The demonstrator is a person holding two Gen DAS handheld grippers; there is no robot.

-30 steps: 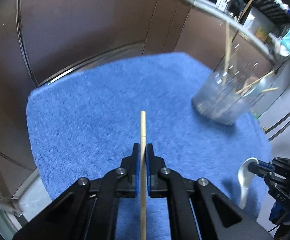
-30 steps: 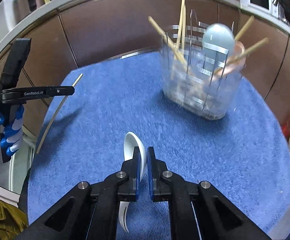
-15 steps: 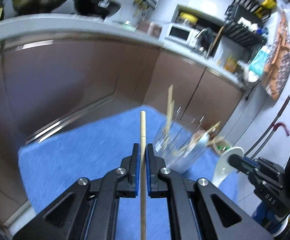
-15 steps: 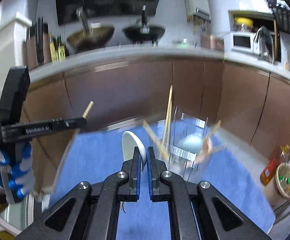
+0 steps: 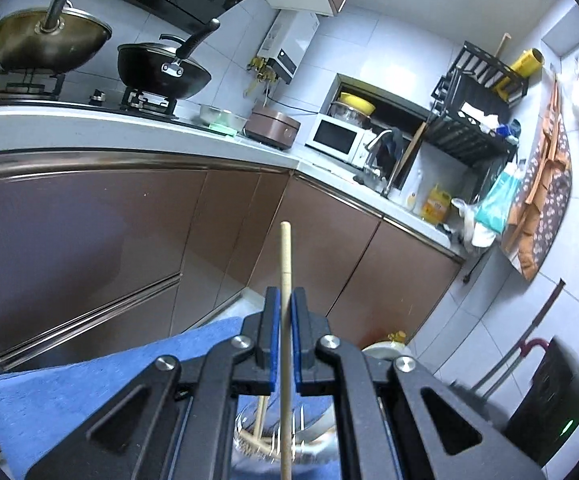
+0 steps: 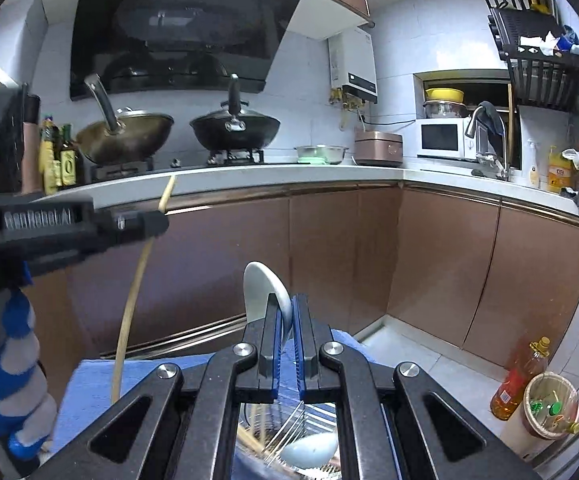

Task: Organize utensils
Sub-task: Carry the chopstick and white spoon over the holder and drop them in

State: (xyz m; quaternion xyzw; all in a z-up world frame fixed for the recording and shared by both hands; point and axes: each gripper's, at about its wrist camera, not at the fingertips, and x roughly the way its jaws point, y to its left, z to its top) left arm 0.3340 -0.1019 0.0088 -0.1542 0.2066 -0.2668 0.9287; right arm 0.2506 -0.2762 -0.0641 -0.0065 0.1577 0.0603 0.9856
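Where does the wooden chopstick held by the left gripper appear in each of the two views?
Left wrist view: the chopstick runs vertically through the centre, clamped in the left gripper.
Right wrist view: it is at the left, slanting from near the countertop down to the blue towel.
Shared landmark: the white microwave on the counter.

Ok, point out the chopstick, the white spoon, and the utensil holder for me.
chopstick (image 5: pixel 285 264), left wrist view, on the shaft above the closed jaws.
white spoon (image 6: pixel 259 292), right wrist view, on the bowl above the jaws.
utensil holder (image 6: pixel 289 420), right wrist view, on its clear wall below the gripper.
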